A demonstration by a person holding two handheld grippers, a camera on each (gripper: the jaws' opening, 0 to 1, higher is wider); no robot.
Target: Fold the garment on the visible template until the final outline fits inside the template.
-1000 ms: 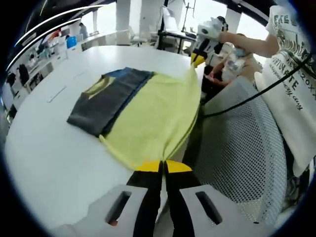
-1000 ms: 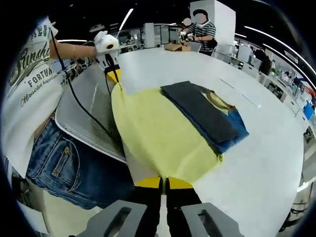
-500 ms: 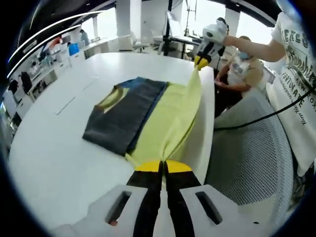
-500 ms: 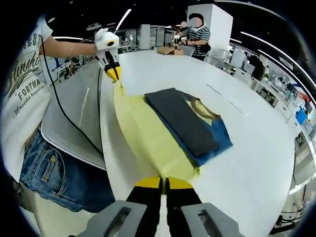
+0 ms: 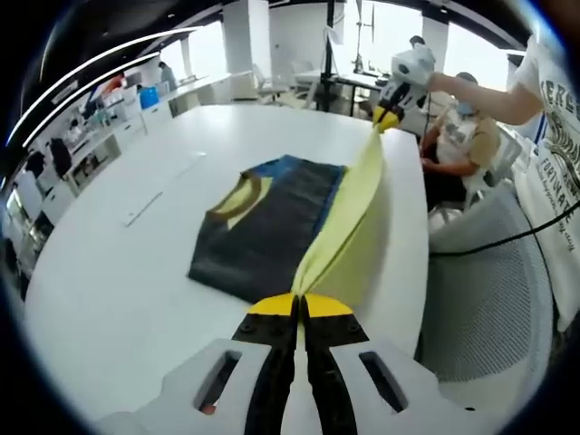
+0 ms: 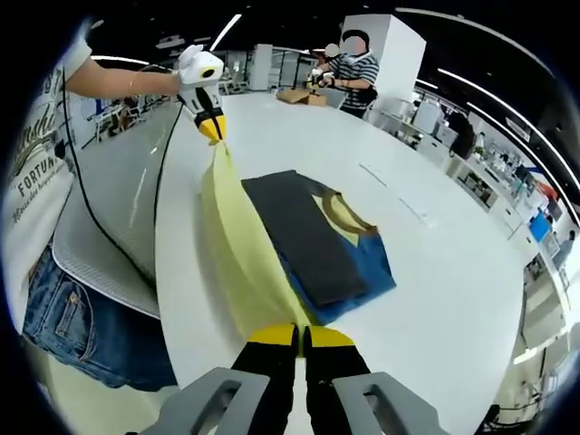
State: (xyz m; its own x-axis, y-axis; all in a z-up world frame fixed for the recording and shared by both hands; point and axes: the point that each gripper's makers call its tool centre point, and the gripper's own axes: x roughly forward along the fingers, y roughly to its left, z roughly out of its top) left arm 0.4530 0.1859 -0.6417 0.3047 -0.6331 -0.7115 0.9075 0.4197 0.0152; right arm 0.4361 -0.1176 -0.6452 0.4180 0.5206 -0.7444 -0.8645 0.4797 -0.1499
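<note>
Shirt (image 5: 272,227) on worktop (image 5: 118,272): left tool (image 5: 300,306) and right tool (image 6: 301,336) each pinching its yellow flap (lifted taut), likely to fold over the dark part.

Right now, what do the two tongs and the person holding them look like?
Each set of tongs has a light grey body, black jaws and yellow tips: the left gripper and the right gripper match. Seen from across, the handle part is white with a black cable trailing off it. The person wears a white printed T-shirt and blue jeans.
</note>
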